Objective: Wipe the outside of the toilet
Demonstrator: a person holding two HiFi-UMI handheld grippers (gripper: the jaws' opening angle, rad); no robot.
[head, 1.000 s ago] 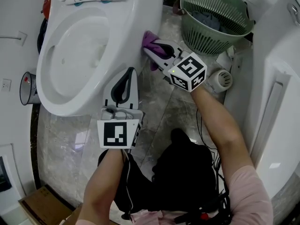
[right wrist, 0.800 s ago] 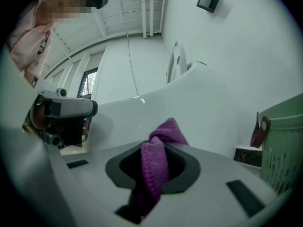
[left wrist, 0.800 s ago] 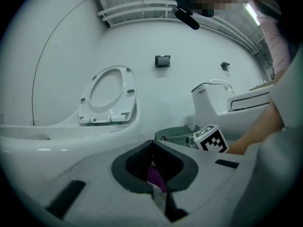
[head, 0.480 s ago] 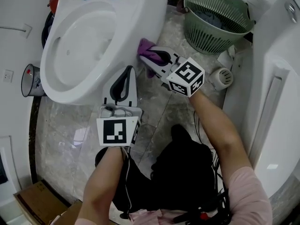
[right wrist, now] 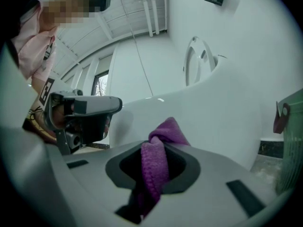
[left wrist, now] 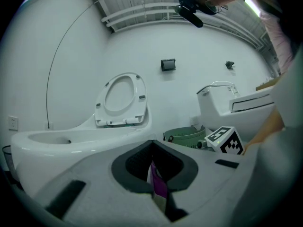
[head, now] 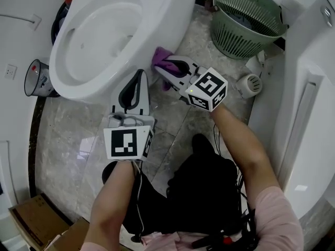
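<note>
Head view: right forearm stretched forward, right gripper point(head: 166, 67) pressing purple cloth point(head: 160, 55) on the toilet point(head: 172, 20) outer side; left gripper point(head: 139, 76) just beside the bowl front, apart from cloth; left gripper view: jaws pressed together, nothing held; right gripper view: jaws pinching cloth against toilet wall.
</note>
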